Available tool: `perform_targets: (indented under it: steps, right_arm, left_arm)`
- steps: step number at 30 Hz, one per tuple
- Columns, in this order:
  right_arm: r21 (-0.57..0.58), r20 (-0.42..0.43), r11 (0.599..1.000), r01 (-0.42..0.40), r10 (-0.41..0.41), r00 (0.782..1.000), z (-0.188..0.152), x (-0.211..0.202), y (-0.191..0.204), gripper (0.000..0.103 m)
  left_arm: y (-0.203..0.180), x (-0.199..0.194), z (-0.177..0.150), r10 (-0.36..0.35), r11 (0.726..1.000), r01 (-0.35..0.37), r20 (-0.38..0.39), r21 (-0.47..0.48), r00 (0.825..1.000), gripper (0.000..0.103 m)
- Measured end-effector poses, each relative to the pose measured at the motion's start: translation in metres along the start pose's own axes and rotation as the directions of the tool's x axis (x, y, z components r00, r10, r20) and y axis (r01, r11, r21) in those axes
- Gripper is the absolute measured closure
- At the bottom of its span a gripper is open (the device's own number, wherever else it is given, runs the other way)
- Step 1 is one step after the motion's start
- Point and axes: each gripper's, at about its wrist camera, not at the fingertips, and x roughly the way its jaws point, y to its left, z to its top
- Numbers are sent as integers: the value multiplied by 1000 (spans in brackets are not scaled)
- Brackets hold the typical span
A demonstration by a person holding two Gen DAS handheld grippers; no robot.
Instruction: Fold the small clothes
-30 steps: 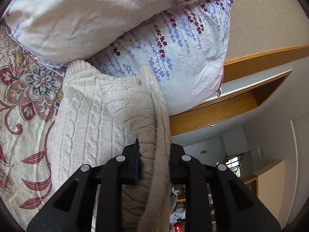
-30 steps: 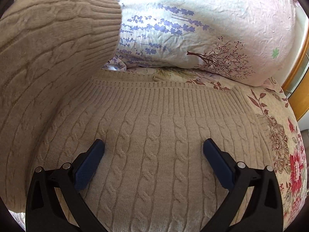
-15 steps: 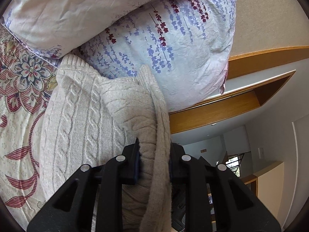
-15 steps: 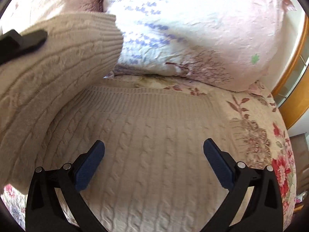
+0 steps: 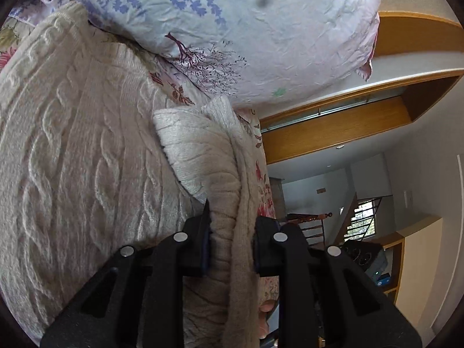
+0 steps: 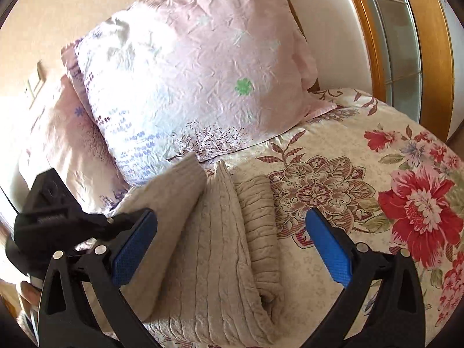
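Observation:
A cream cable-knit sweater [image 5: 75,156] lies on the flowered bedspread [image 6: 377,156], partly folded. My left gripper [image 5: 232,240] is shut on a bunched fold of the sweater and holds it over the sweater's body, near the ribbed hem. In the right wrist view the sweater [image 6: 223,249] shows as a narrow folded stack. My right gripper [image 6: 232,240] is open and empty, raised above the sweater with its blue pads either side. The left gripper's black body [image 6: 55,217] shows at the left of that view.
Two pillows lean at the head of the bed: a lavender-print one [image 5: 246,29] and a pink one [image 6: 191,69]. A wooden door frame [image 6: 429,43] stands to the right. A hallway with stairs [image 5: 333,217] shows beyond the bed edge.
My left gripper has carried the held fold across the sweater towards its far side. My right gripper has lifted off the sweater and pulled back, still open.

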Motion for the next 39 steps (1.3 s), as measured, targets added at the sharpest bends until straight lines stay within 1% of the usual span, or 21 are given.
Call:
perform_targets:
  steps: [1, 3, 4, 5, 7, 9, 11, 13, 14, 15, 17, 18, 20, 22, 24, 26, 28, 32, 34, 35, 39]
  right_arm:
    - [18, -6, 1000, -18, 18, 1000, 1, 1, -4, 1]
    - [43, -20, 998, -55, 56, 998, 1, 2, -7, 1]
    - [53, -23, 996, -72, 73, 997, 2, 2, -8, 1]
    - [60, -24, 994, -87, 89, 996, 1, 1, -9, 1]
    - [71, -27, 992, -105, 107, 994, 0, 1, -11, 1]
    - [87, -31, 987, -137, 140, 990, -1, 2, -14, 3]
    - [112, -42, 978, -176, 182, 982, -1, 3, -18, 11]
    - [147, -47, 964, -224, 233, 971, 0, 2, -23, 19]
    - [171, -57, 953, -250, 262, 963, 0, 2, -25, 27]
    - [192, -72, 942, -276, 294, 953, 0, 2, -27, 36]
    - [211, -113, 930, -302, 330, 937, 2, 3, -25, 42]
    - [210, -136, 931, -298, 329, 934, 4, 4, -22, 43]
    - [203, -188, 944, -261, 299, 936, 8, 11, -17, 43]
    - [191, -224, 963, -190, 232, 947, 10, 18, -14, 43]
    - [186, -244, 970, -154, 197, 949, 12, 23, -13, 43]
    - [193, -265, 968, -162, 210, 941, 12, 30, -12, 43]
    - [190, -290, 969, -157, 209, 934, 11, 37, -10, 50]
    - [117, -297, 983, -139, 168, 940, 9, 41, -1, 93]
    - [99, -257, 987, -127, 148, 955, 13, 36, 0, 93]
    - [91, -235, 988, -123, 142, 962, 16, 32, 1, 93]
    - [80, -176, 994, -69, 82, 981, 26, 27, -3, 94]
  left_arm:
    - [-4, 0, 0, -11, 1000, 11, 7, 17, 1000, 73]
    - [-8, -4, 3, -120, 993, 120, -6, 7, 993, 50]
    - [-10, -5, 6, -173, 985, 173, -13, -4, 985, 46]
    - [-11, -9, 6, -204, 979, 204, -22, -9, 979, 38]
    - [-16, -20, 5, -209, 978, 210, -24, 15, 978, 30]
    - [-20, -38, 3, -140, 988, 141, -16, 61, 990, 21]
    - [-25, -57, -4, -63, 992, 64, -8, 110, 998, 20]
    - [-29, -80, -13, 76, 978, -82, 33, 193, 997, 13]
    - [-29, -91, -18, 156, 957, -169, 74, 236, 985, 8]
    - [-30, -100, -27, 229, 924, -253, 116, 286, 967, 8]
    - [-27, -117, -43, 320, 856, -368, 187, 364, 929, 7]
    - [-25, -121, -50, 340, 830, -396, 205, 393, 918, 5]
    - [-16, -126, -62, 353, 804, -408, 205, 433, 913, 5]
    - [-9, -127, -72, 370, 771, -427, 214, 473, 904, 5]
    - [-8, -124, -81, 405, 718, -467, 236, 516, 883, 5]
    - [-11, -120, -88, 429, 668, -489, 247, 562, 869, 5]
    - [-15, -114, -91, 442, 629, -500, 256, 595, 860, 5]
    - [-15, -107, -97, 490, 569, -521, 246, 636, 836, 4]
    - [-13, -104, -101, 520, 536, -536, 246, 651, 818, 4]
    - [-12, -103, -101, 528, 527, -539, 244, 657, 814, 4]
    - [-10, -105, -100, 530, 527, -534, 236, 661, 815, 4]
